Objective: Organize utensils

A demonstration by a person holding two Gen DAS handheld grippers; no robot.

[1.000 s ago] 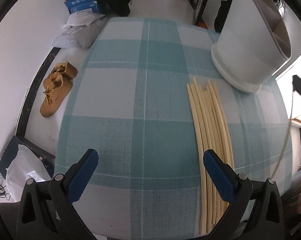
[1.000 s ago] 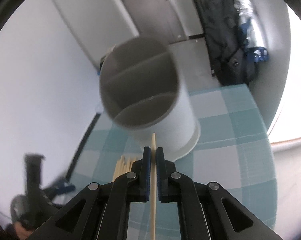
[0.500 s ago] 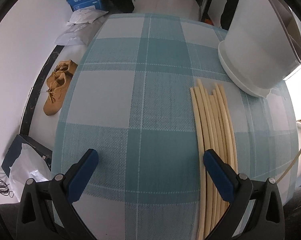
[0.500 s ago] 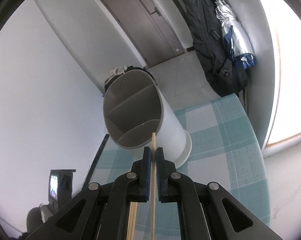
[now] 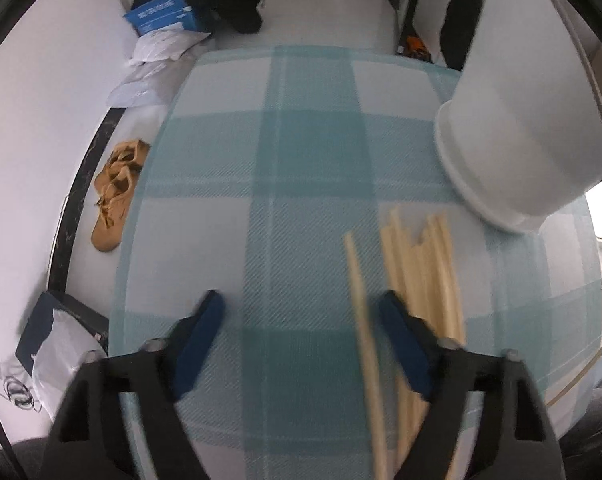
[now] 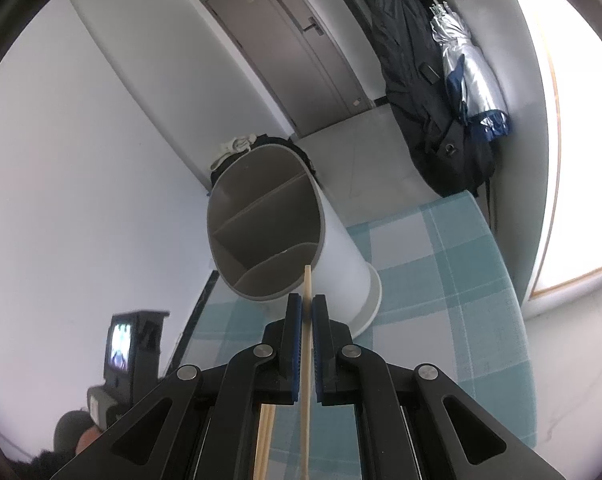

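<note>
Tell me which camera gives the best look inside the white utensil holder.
The right wrist view. It looks into the utensil holder's open mouth and shows the grey dividers splitting it into compartments, with nothing visible in them. The left wrist view shows only its white outer wall and base at the frame's edge, none of the interior.

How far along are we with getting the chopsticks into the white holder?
Done: no chopstick shows in the compartments visible in the white holder. In hand: the right gripper is shut on one chopstick, its tip near the holder's rim; the left gripper has its jaws closing around a separated chopstick, pads not yet touching it. Left: the pile of chopsticks on the checked tablecloth.
</note>
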